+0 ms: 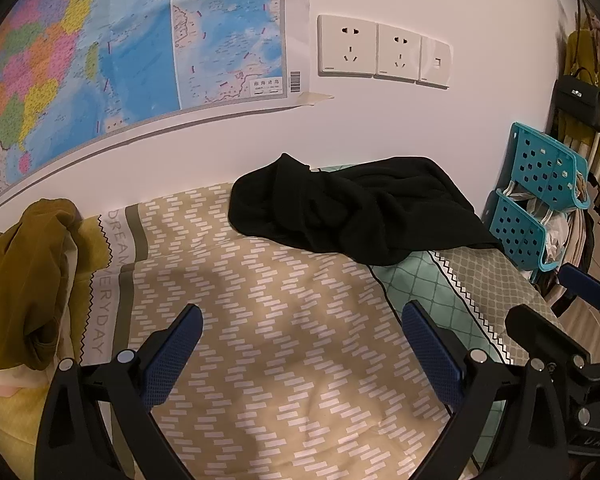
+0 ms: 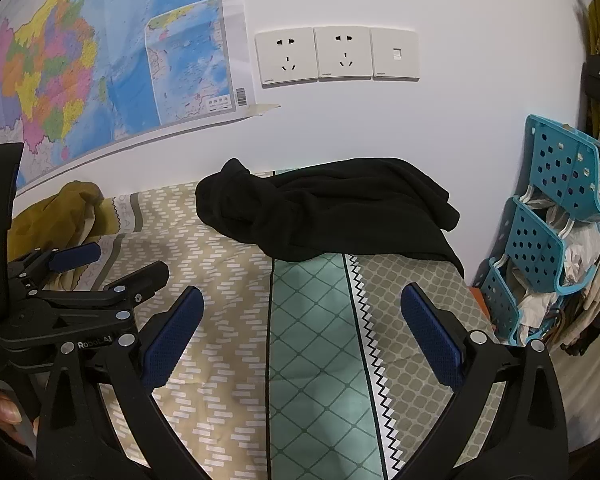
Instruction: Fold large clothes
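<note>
So the bed is the landmark here, and the black garment is dumped in a crumpled heap at its far side, right against the wall. The mustard garment sits bunched at the bed's left end. Both the left gripper and right gripper hover over the near part of the bed, jaws spread wide, holding nothing.

My worry: the black heap is so wadded you can't tell sleeve from hem, so a grab could catch several layers and drag it into a worse knot. It also overhangs the bed's right edge near the teal rack, so a careless tug might slide it off.
</note>
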`<state>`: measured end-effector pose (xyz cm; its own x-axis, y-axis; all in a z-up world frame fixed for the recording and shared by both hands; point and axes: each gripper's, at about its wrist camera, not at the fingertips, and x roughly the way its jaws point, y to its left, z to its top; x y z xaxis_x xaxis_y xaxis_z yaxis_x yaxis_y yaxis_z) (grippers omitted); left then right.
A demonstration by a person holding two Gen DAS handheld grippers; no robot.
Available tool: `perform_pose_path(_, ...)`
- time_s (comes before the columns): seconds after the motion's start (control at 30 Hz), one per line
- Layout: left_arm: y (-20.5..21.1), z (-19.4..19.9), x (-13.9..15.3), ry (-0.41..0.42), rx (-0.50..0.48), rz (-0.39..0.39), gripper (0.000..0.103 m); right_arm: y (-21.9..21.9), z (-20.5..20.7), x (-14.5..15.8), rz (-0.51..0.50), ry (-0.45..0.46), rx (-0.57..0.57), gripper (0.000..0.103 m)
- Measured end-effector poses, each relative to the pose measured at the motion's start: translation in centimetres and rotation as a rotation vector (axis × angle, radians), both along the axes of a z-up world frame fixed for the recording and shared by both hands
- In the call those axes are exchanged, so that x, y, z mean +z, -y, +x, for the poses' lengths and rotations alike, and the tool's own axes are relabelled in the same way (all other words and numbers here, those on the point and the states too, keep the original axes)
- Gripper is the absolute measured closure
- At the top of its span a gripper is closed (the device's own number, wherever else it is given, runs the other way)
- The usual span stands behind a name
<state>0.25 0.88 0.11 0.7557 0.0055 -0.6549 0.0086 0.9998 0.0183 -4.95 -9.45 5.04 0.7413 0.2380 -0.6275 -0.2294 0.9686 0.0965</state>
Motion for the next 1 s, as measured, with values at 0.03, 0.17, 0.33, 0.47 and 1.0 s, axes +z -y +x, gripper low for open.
perform_pose_path(0.03, 0.0, 0.0, 0.0, 0.0, 0.001, -0.001, 0.007, 0.0, 0.0, 0.0, -0.001, 0.0, 0.0, 0.006)
perform_pose_path(0.17, -0.1, 0.0, 0.0, 0.004, 0.001, 0.001, 0.007, 0.0, 0.0, 0.0, 0.0, 0.001, 0.002, 0.006)
perform_pose_path(0.33, 0.0, 0.0, 0.0, 0.002, 0.003, 0.001, 0.007, -0.1, 0.2, 0.0, -0.005, 0.0, 0.007, 0.006)
perform_pose_path(0.47, -0.1, 0.1, -0.1, -0.002, 0.007, 0.003, 0.007, -0.3, 0.3, -0.1, -0.006, -0.001, 0.012, 0.006)
perform_pose_path(1.0, -2.9, 4.4, -1.5, -0.062, 0.028, -0.025, 0.007, -2.5, 4.9, -1.2, -0.088, -0.03, 0.098, 0.006)
